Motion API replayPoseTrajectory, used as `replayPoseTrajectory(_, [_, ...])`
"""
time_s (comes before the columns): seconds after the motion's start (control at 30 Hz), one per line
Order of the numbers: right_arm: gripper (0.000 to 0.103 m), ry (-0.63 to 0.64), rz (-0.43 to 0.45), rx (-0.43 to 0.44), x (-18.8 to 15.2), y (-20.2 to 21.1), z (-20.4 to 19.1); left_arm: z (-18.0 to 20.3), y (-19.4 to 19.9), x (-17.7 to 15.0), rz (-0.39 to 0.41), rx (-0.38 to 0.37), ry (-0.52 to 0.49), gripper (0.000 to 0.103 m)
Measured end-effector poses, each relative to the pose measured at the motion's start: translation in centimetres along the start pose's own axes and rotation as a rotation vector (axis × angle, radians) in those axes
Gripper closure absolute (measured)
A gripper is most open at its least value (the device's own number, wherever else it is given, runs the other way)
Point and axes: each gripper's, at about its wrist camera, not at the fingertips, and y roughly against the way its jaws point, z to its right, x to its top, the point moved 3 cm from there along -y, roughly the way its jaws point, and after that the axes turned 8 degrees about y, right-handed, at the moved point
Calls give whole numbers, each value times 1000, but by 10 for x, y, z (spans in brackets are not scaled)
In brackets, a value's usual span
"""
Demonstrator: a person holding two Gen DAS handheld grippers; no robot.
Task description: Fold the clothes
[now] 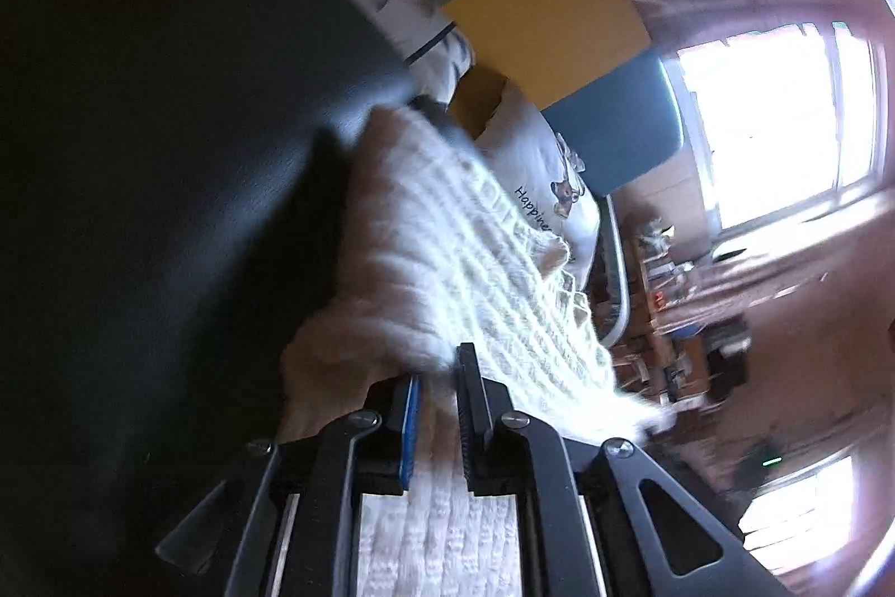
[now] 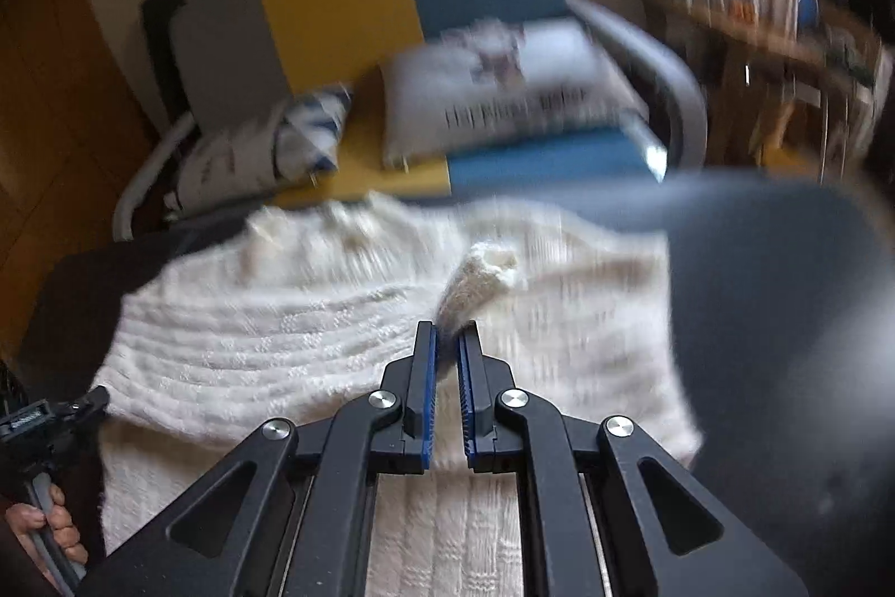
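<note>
A cream knitted sweater (image 2: 291,334) lies spread on a dark table (image 2: 783,317). My right gripper (image 2: 446,351) is shut on a raised fold of the sweater near its middle. In the left wrist view my left gripper (image 1: 436,373) is shut on the sweater (image 1: 447,250) and holds its edge lifted off the dark table (image 1: 168,149). The left gripper also shows at the lower left of the right wrist view (image 2: 50,418), held by a hand.
Behind the table stands a sofa with grey, yellow and blue cushions (image 2: 335,9) and two printed pillows (image 2: 503,93). A shelf of small items (image 2: 783,26) runs along the right wall. Bright windows (image 1: 783,121) show in the left wrist view.
</note>
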Motion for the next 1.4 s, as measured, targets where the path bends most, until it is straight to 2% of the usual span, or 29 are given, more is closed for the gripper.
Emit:
replayPoseTrajectory(0.07, [95, -31, -18, 19, -10, -9, 4, -7, 10, 1, 16, 2, 17, 94])
replayPoseTrajectory(0.17, [95, -4, -9, 16, -9, -5, 0, -14, 29, 0, 56, -21, 65, 94])
replayPoseTrajectory(0.2, [95, 9, -2, 13, -7, -2, -2, -16, 36, -2, 70, -27, 87, 90])
replayPoseTrajectory(0.63, [95, 56, 57, 67, 18, 29, -11, -34, 3, -11, 106, -87, 484, 88])
replayPoseTrajectory(0.83, [95, 78, 116, 80, 33, 48, -15, -38, -8, 6, 141, -82, 580, 88])
replayPoseTrajectory(0.93, [95, 96, 139, 85, 35, 57, -17, -32, -2, 3, 140, -88, 553, 87])
replayPoseTrajectory(1.0, [95, 96, 125, 83, 31, 54, -15, -32, 5, 1, 162, -101, 539, 84])
replayPoseTrajectory(1.17, [95, -111, 72, 209, -3, 38, 16, -31, 23, -2, 212, -77, 452, 83])
replayPoseTrajectory(1.23, [94, -287, 47, 305, -22, 24, 41, -29, 29, -1, 227, -68, 407, 83])
replayPoseTrajectory(1.3, [85, -402, 37, 346, -35, 13, 57, -33, 32, -1, 222, -73, 401, 83])
replayPoseTrajectory(1.37, [72, -490, 25, 389, -45, 3, 68, -35, 33, 2, 218, -71, 394, 83])
replayPoseTrajectory(1.4, [69, -521, 20, 403, -50, -1, 71, -35, 32, 3, 215, -70, 389, 83])
